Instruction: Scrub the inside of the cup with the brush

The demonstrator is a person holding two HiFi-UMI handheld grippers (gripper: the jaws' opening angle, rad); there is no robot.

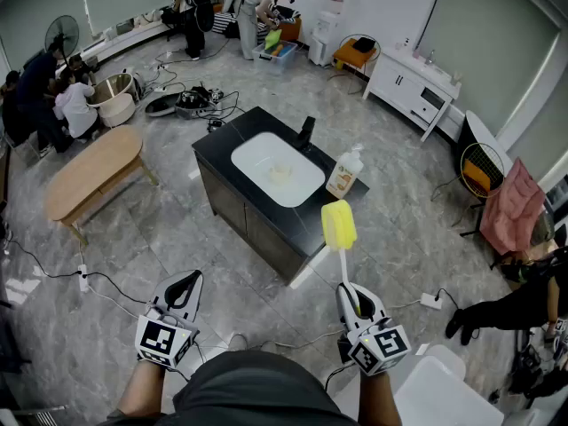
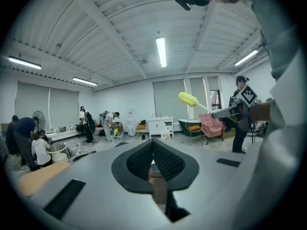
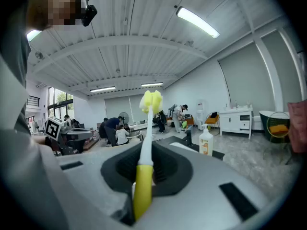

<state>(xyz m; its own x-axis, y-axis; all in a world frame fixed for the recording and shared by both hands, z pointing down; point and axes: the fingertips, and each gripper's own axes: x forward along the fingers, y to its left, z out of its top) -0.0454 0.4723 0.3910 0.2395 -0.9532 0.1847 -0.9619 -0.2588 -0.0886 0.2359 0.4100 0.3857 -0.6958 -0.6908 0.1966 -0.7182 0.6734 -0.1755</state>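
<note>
Wooden bench (image 1: 93, 171): stands on the grey tiled floor at the far left, well apart from the counter.

Left gripper (image 1: 189, 280): held low in the head view, over bare floor and short of the counter. In its own view (image 2: 153, 153) the two ribbed pads meet with nothing between them, so the tongs are closed and empty.

Counter (image 1: 232, 140): a black-topped cabinet in the middle of the room, set at an angle to the person.

Basin (image 1: 257, 153): white and sunk into the counter top.

Pale object (image 1: 280, 172): small, lying in the basin. It is too small to tell whether this is the cup.

Faucet (image 1: 306, 132): black and upright at the basin's far edge.

Soap bottle (image 1: 345, 173): a pump bottle standing on the counter just right of the basin.

Brush (image 1: 338, 226): its yellow head points up and away from the person, seen in front of the counter's near right corner. Its white stem runs down to a yellow handle (image 3: 143, 181).

Right gripper (image 1: 348, 293): held low and to the right. Its own view (image 3: 144, 169) shows the tongs clamped on the brush handle.

Cabinet (image 1: 408, 82): white, against the far right wall.

Pink chair (image 1: 510, 207): at the right edge, well apart from the counter.
</note>
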